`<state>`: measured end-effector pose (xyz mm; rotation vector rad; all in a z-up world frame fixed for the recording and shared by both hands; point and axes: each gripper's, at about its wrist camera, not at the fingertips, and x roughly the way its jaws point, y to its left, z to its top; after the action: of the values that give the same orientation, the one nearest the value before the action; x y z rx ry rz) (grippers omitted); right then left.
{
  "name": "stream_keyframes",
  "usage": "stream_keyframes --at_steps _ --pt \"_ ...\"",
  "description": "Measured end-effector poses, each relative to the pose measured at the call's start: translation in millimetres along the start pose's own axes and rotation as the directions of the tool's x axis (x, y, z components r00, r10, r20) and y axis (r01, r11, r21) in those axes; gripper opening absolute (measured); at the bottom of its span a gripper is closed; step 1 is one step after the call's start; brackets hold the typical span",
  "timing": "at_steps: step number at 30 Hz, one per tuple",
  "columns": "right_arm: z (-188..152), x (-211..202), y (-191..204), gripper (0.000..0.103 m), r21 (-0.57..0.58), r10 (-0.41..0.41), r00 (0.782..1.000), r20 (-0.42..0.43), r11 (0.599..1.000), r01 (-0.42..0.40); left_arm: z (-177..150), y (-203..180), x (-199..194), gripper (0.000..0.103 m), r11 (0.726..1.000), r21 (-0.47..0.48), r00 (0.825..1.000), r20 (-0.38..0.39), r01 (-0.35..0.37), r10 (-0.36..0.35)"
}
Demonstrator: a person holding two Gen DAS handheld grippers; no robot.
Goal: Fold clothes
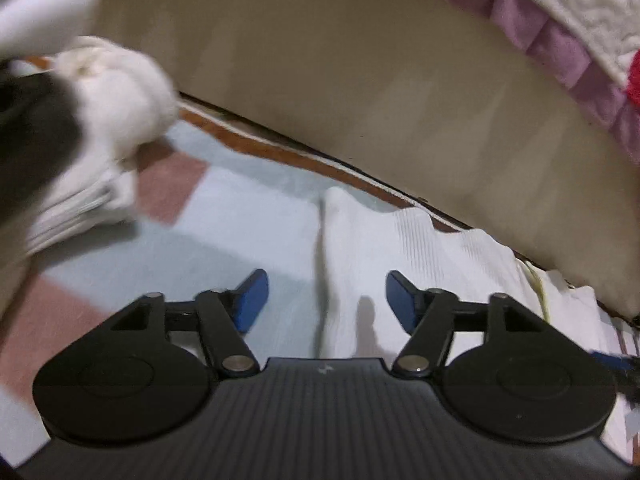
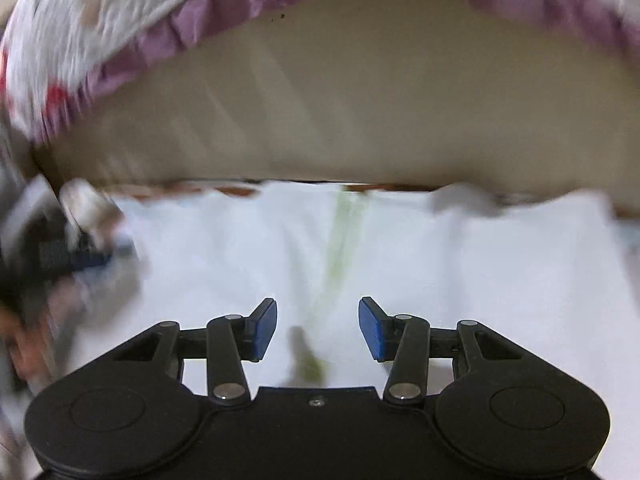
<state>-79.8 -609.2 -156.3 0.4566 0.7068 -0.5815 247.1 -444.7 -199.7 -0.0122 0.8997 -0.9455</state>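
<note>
Your left gripper stands wide, its blue pads apart with nothing pressed between them; the left edge of the white garment lies below the gap. Your right gripper is parted to a middling width and is also empty, hovering over the middle of the same white garment, where a pale green stripe runs away from you.

The garment lies spread flat on a mat of pale blue and pink blocks with an orange-brown border. Further left on that mat, seen from your left wrist, a blurred stack of folded white cloth sits with a fluffy white bundle behind it.

Beyond the mat's far edge lies a beige floor. At the far side a white quilt with a purple frilled edge hangs into view.
</note>
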Motion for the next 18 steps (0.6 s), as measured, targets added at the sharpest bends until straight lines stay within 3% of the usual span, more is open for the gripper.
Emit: stream_keyframes --at_steps 1,3,5,6,7,9,11,12,15,17,18 --pt "-2.6 -3.5 -4.1 0.051 -0.048 -0.034 0.999 0.005 0.998 0.034 2.3 -6.5 6.0 0.081 1.0 0.025 1.0 0.005 -0.01 0.01" --pt "-9.7 -13.3 -22.4 0.051 -0.072 -0.044 0.999 0.031 0.996 0.047 2.1 -22.7 15.9 0.085 0.993 0.116 1.0 0.003 -0.026 0.026" --pt "-14.6 -14.5 -39.2 0.051 -0.04 -0.035 0.998 0.049 0.999 0.037 -2.3 -43.4 20.4 0.073 0.961 0.276 0.999 -0.028 -0.02 0.029" --pt "-18.0 -16.5 -52.2 0.051 -0.014 -0.042 0.998 0.053 0.999 0.043 -4.5 -53.8 22.6 0.026 0.935 0.353 0.999 -0.043 -0.015 0.032" --pt "-21.5 -18.5 -65.3 0.051 0.013 -0.051 0.997 0.057 0.999 0.05 -5.3 -62.3 21.6 0.004 0.911 0.413 0.998 -0.043 -0.018 0.039" --pt "-27.4 -18.7 -86.0 0.051 0.057 -0.077 0.995 0.058 0.996 0.074 -3.2 -73.7 8.3 0.004 0.874 0.481 0.997 0.029 -0.074 0.069" --pt "-32.0 -19.2 -104.6 0.051 0.098 -0.09 0.994 0.058 0.992 0.084 -1.7 -82.5 -11.3 0.003 0.819 0.53 0.97 0.21 -0.218 0.122" --pt "-33.6 -20.3 -112.1 0.051 0.113 -0.084 0.995 0.057 0.991 0.078 -1.2 -84.2 -16.1 0.002 0.807 0.529 0.956 0.256 -0.263 0.144" --pt "-38.3 -23.9 -134.5 0.051 0.157 -0.066 0.996 0.055 0.986 0.056 -1.0 -77.4 -8.2 0.005 0.848 0.453 0.958 0.197 -0.276 0.207" --pt "-38.5 -26.2 -147.9 0.051 0.181 -0.04 0.998 0.052 0.983 0.03 -7.8 -77.5 -14.0 0.01 0.874 0.411 0.962 0.185 -0.26 0.199" --pt "-35.7 -27.6 -153.0 0.052 0.194 -0.031 0.998 0.059 0.981 0.02 -12.7 -78.6 -19.1 0.019 0.887 0.392 0.965 0.185 -0.245 0.185"
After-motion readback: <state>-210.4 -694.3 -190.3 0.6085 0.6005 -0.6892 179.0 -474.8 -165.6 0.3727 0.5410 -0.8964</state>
